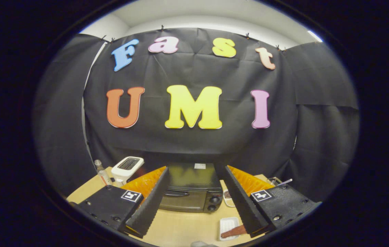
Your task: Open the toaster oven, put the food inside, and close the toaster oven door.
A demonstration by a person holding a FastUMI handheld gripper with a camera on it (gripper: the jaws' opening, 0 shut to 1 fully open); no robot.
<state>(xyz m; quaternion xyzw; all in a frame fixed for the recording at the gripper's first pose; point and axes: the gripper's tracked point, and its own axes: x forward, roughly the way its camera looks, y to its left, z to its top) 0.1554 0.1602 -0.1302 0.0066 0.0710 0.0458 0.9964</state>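
The hand-held gripper [194,200], fingers spread wide and empty, hovers above the table [180,230] facing a closed black toaster oven [191,192], food tray [228,227] nearby.

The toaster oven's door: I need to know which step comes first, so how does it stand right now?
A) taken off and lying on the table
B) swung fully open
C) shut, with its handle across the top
C: the toaster oven shows its door flat against the front with the handle across the top; the gripper is open, fingers spread, the oven ahead between them, and the white tray of food still on the table.
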